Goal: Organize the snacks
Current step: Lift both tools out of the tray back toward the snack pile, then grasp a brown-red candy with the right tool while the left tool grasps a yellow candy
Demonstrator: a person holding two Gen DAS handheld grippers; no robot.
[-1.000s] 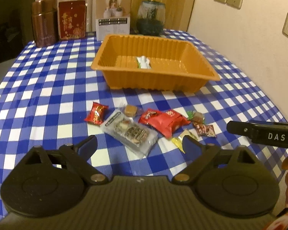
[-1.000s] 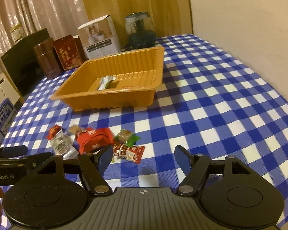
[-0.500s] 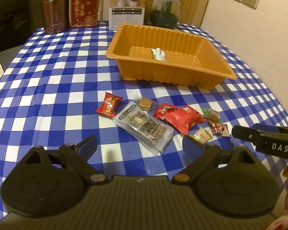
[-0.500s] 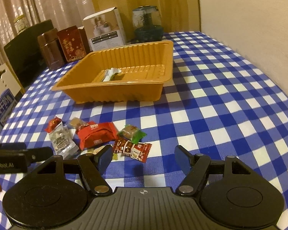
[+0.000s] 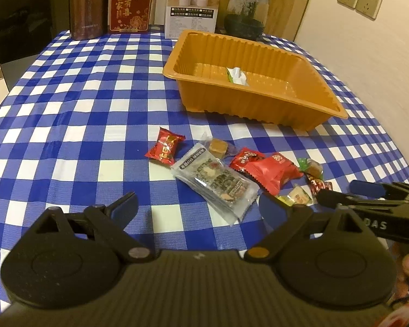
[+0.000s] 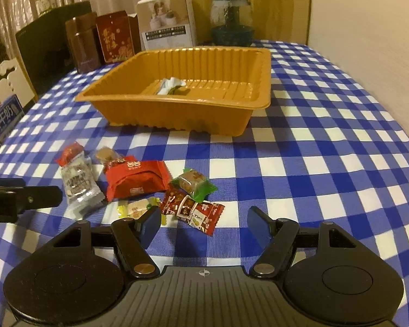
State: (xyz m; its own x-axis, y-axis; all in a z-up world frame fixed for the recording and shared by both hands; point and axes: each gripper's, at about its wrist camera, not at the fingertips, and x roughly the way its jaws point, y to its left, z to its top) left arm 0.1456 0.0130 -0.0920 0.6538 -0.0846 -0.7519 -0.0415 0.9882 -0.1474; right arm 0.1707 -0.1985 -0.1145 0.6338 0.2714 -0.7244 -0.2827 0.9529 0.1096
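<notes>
The table [image 6: 327, 141] wears a blue-and-white checked cloth, with broad bare cloth toward 3 o'clock in the right wrist view. The orange tray [image 6: 177, 111] sits at 12 o'clock, holding one white-and-green packet [image 6: 171, 85]. Both claws hover low with jaws spread wide, gripping nothing. In the right wrist view, between tray and right claw [image 6: 204, 224], the snacks cluster: a clear nut-bar pack [image 5: 218, 181] at 10 o'clock, a big red packet [image 6: 136, 179] just beside it, a green-wrapped candy [image 6: 192, 182] at 12, and a dark red candy [image 6: 193, 212] nearest, just ahead of the gap. The left claw [image 5: 197, 203] faces the nut-bar pack.
</notes>
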